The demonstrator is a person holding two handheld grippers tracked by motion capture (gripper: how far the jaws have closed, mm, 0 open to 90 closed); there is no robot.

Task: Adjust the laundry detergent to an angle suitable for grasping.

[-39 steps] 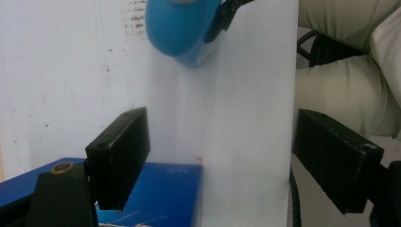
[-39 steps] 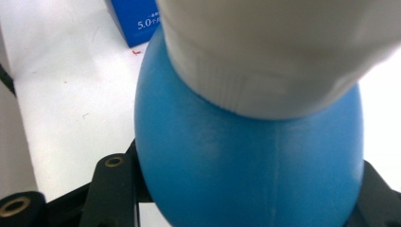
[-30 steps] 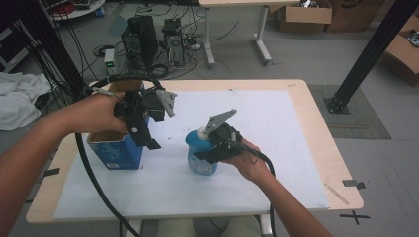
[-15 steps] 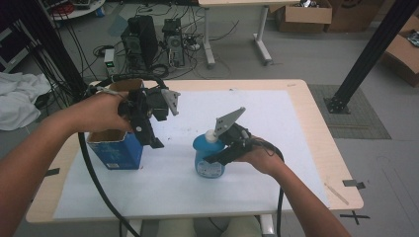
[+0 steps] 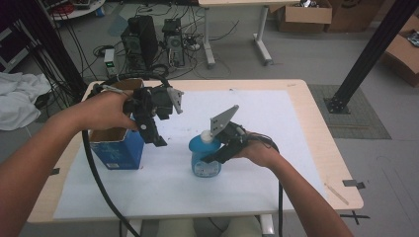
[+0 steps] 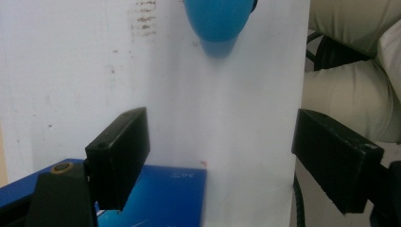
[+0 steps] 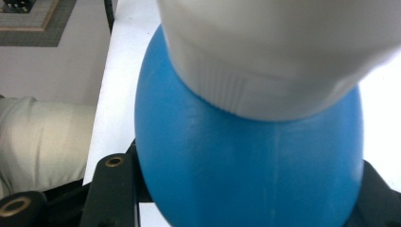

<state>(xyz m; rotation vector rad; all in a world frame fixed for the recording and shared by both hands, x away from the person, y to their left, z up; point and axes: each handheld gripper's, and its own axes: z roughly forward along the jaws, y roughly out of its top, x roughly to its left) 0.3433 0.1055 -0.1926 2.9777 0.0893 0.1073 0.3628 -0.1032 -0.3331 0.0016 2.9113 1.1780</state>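
Gripping the blue bottle [image 5: 205, 159] around its body, the right gripper [image 5: 216, 154] has carried it slightly toward 5 o'clock on the white sheet [image 5: 276, 128] since a second ago. The left gripper [image 5: 154, 137] hangs wide open and empty at the bottle's 9 o'clock, over the blue box [image 5: 116, 150]. The right jaws are mostly hidden behind the bottle; its white cap [image 7: 283, 52] is cut off.
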